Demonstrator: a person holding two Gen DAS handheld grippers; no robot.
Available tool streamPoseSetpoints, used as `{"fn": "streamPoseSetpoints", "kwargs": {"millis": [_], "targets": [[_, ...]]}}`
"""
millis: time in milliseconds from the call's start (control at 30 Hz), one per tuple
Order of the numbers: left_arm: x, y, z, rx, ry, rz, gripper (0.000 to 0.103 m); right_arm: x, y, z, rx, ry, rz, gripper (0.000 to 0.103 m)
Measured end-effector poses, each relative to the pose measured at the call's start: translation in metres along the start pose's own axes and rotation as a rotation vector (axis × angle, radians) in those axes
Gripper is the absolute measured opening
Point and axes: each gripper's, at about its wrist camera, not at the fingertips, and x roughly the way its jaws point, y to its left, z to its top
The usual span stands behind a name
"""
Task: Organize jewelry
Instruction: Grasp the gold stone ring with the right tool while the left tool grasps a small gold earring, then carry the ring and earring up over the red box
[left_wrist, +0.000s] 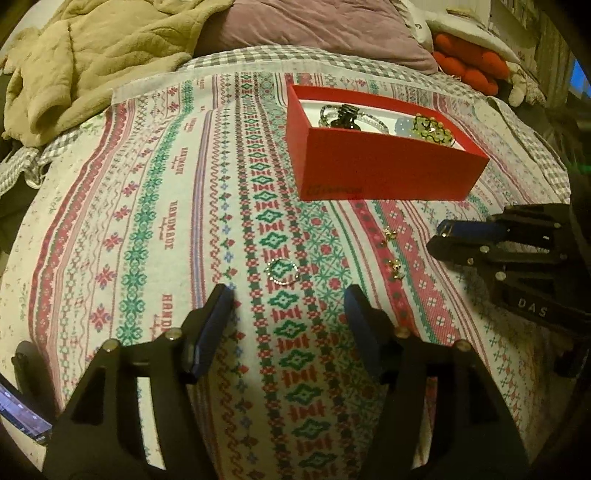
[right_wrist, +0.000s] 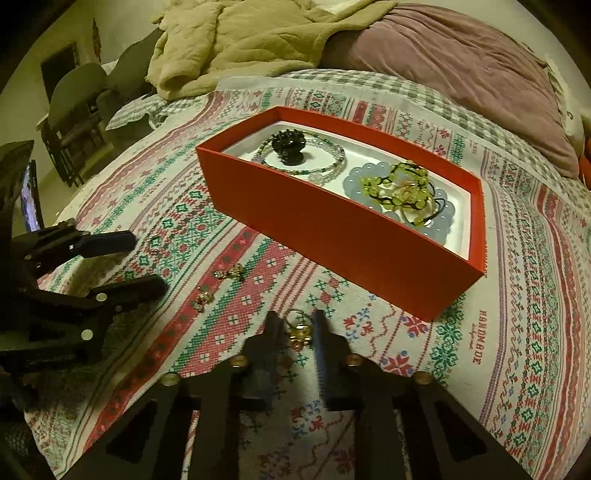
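Note:
A red box sits on the patterned cloth and holds a black hair clip, beaded bracelets and a yellow-green bead bracelet. My left gripper is open just short of a thin beaded ring lying on the cloth. Two small gold earrings lie to its right, also in the right wrist view. My right gripper has its jaws narrowed around a gold ring. It shows in the left wrist view.
The patterned cloth covers a bed. A beige blanket and a purple pillow lie behind the box. Red plush items sit at the far right. A phone screen and chairs are at the left.

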Motion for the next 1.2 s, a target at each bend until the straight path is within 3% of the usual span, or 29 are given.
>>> {"fn": "streamPoseSetpoints", "kwargs": {"millis": [633, 1200], "targets": [[0.004, 0.007, 0.004, 0.000, -0.007, -0.064, 0.021, -0.005, -0.006, -0.001, 0.033, 0.019, -0.001, 0.015], [-0.003, 0.003, 0.010, -0.003, 0.006, -0.011, 0.020, -0.020, -0.030, 0.000, 0.155, 0.065, -0.004, 0.015]]}}
